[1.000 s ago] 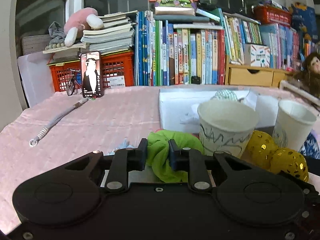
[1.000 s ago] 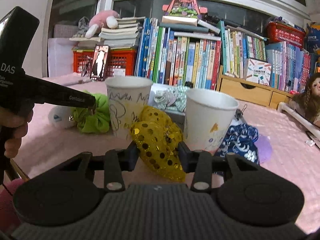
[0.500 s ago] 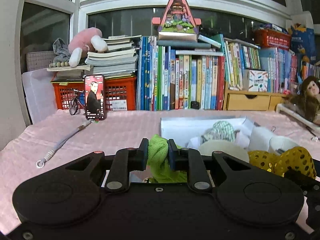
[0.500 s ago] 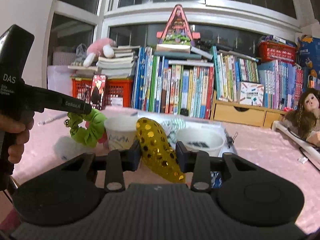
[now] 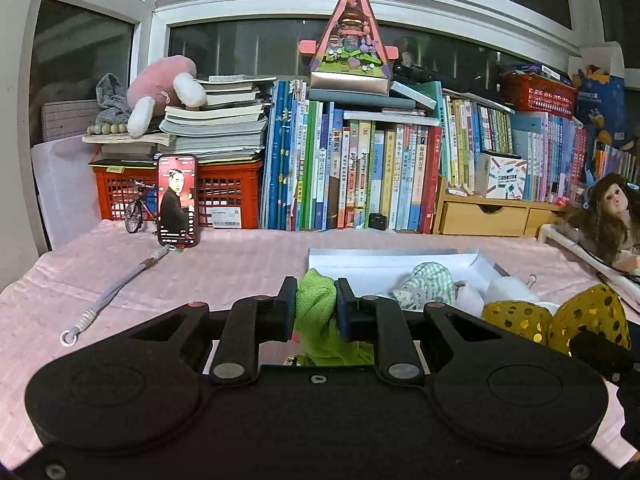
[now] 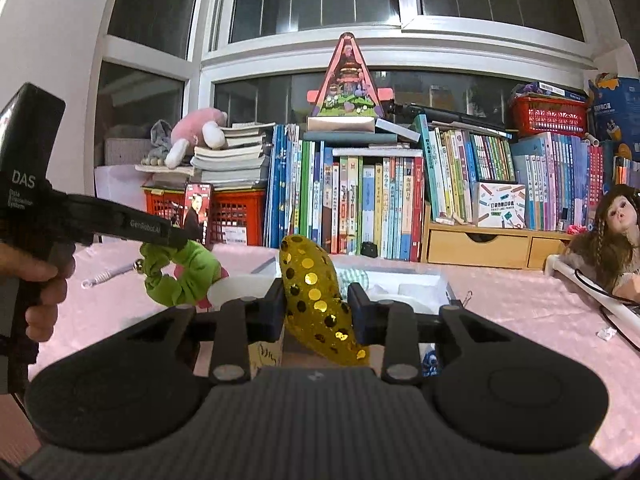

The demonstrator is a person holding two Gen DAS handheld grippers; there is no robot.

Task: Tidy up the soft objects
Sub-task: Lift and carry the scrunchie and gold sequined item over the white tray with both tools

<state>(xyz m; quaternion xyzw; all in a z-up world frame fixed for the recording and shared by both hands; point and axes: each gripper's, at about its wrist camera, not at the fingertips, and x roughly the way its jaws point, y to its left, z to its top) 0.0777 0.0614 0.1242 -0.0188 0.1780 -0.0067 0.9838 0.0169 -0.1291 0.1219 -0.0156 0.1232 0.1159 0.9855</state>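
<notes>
Two scrunchies, one white box.

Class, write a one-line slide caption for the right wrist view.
Right gripper lifts a gold sequined scrunchie; left gripper carries a green scrunchie.

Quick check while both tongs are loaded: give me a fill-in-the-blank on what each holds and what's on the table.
1. The left tongs are shut on a ____ scrunchie.
2. The right tongs grip a gold scrunchie covered in ____.
3. A checked scrunchie lies inside the white ____.
4. The phone stands leaning against a ____ crate.

Missing words: green; sequins; box; red
</notes>
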